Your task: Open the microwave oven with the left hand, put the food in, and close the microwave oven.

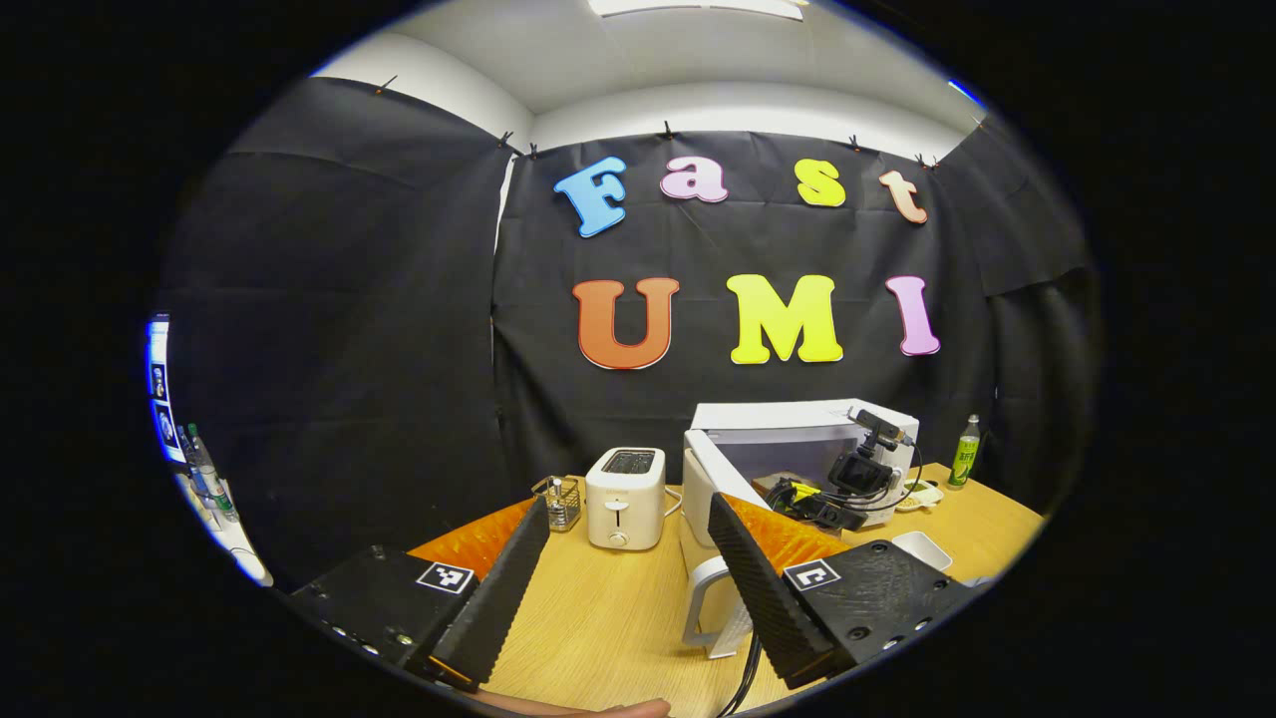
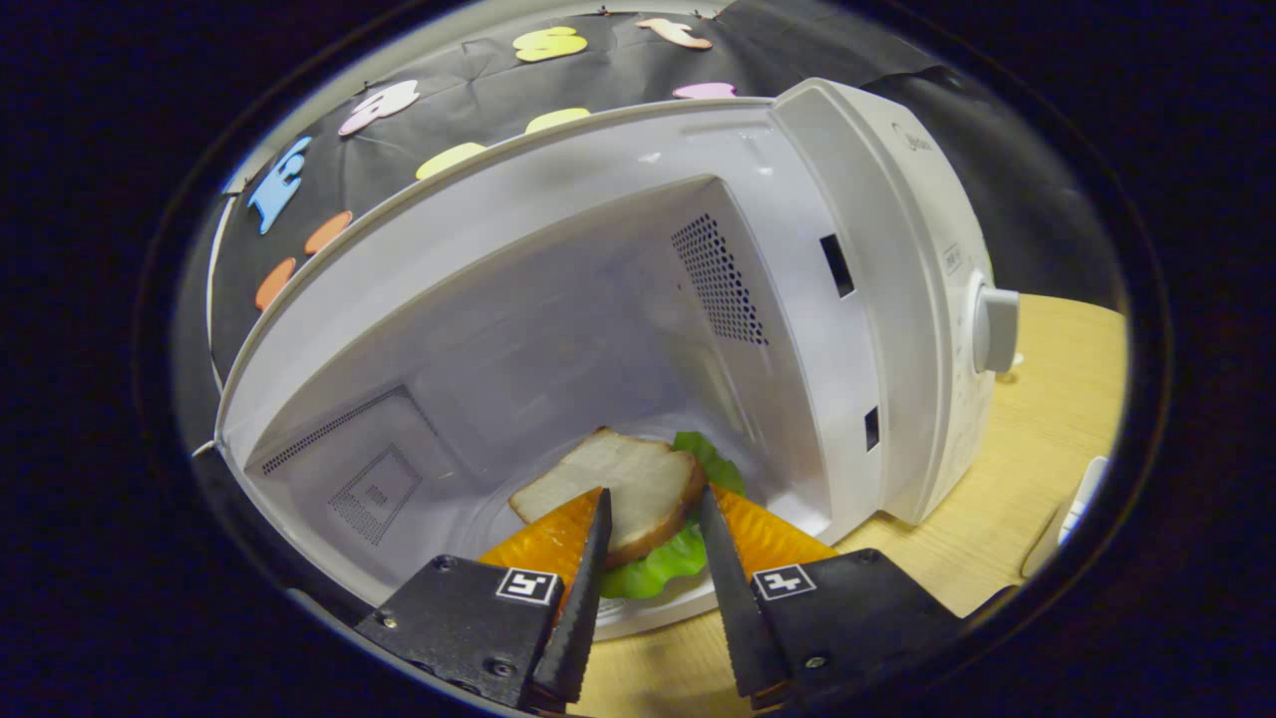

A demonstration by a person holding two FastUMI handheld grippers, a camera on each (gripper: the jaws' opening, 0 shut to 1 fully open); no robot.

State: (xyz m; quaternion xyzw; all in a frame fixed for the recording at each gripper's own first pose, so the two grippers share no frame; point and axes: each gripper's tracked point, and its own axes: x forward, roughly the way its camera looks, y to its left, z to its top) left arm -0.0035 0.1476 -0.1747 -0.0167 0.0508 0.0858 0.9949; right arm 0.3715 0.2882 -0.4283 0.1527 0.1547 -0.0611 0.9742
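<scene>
The white microwave [image 1: 797, 424] stands at the back of the wooden table with its door [image 1: 710, 487] swung open to the left. The other gripper's body [image 1: 855, 469] reaches into its cavity. In the right gripper view, a sandwich [image 2: 628, 479] of bread and green lettuce lies low over the turntable [image 2: 658, 608] inside the microwave [image 2: 897, 299]. My right gripper [image 2: 653, 491] holds the sandwich's near end between its two fingers. My left gripper [image 1: 630, 501] hangs open over the table's front, well short of the door, with nothing between its fingers.
A white toaster [image 1: 625, 496] and a small glass holder [image 1: 563, 502] stand left of the microwave. A white mug-like handle [image 1: 710, 603] sits close to my left gripper's right finger. A green bottle [image 1: 964, 451], a plate [image 1: 919, 496] and a white dish [image 1: 923, 548] are at the right.
</scene>
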